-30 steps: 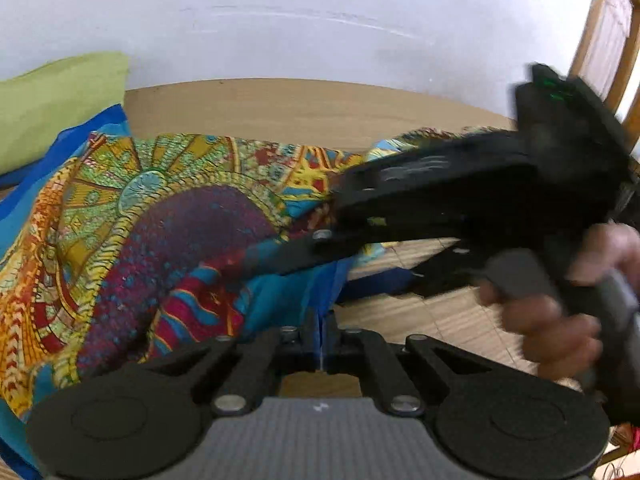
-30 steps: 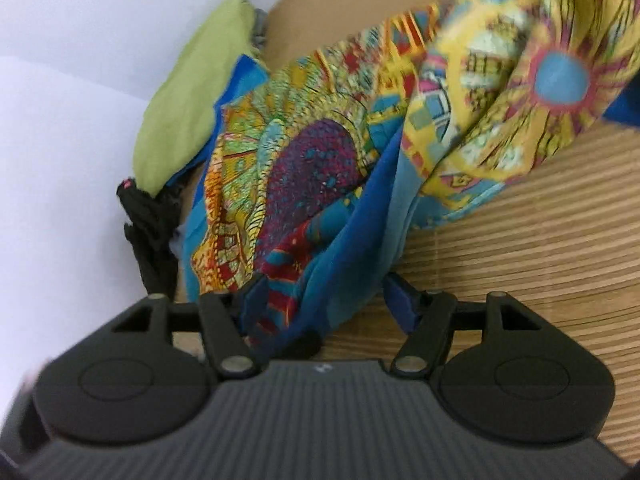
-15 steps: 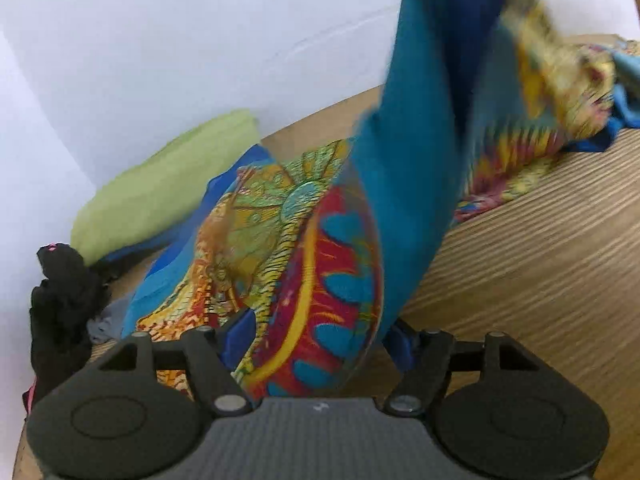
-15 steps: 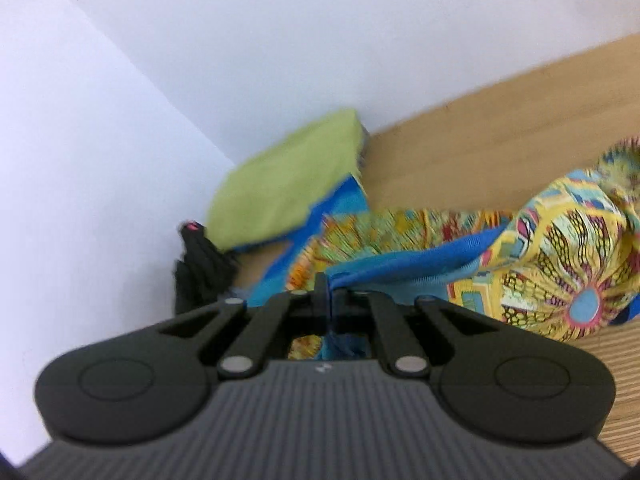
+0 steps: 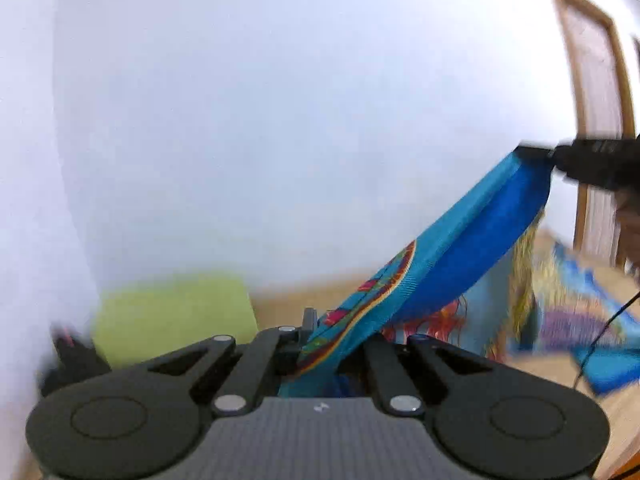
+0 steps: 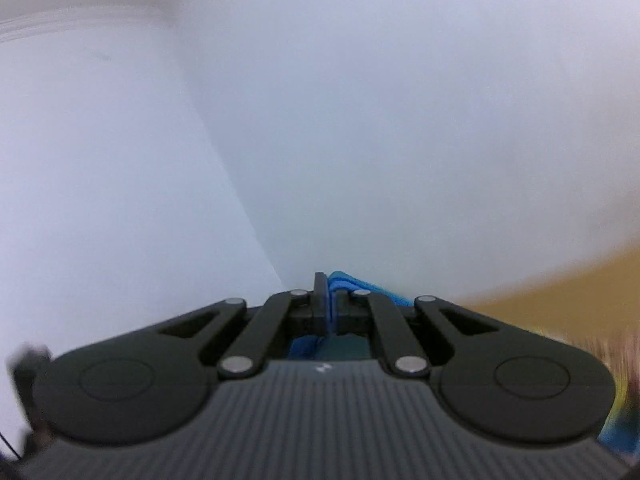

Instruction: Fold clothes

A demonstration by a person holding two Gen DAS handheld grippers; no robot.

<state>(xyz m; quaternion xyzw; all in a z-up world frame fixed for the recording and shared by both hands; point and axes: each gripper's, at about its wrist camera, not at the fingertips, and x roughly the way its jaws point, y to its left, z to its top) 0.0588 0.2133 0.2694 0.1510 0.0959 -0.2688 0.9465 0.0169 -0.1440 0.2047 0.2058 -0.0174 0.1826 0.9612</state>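
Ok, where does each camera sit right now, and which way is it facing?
Left wrist: on the left gripper, facing the white wall; the scarf runs up-right to the right gripper, a green cloth low left.
Right wrist: on the right gripper, tilted up into the wall corner, jaws shut on blue cloth.
Shared: the scarf and the wooden table.

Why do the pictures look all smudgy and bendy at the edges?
Left wrist view: the green cloth and the hanging part of the colourful cloth are smeared by motion, and the fisheye lens bends the door frame. Right wrist view: mostly plain pale wall, with the wooden surface blurred; only the right gripper looks sharp.
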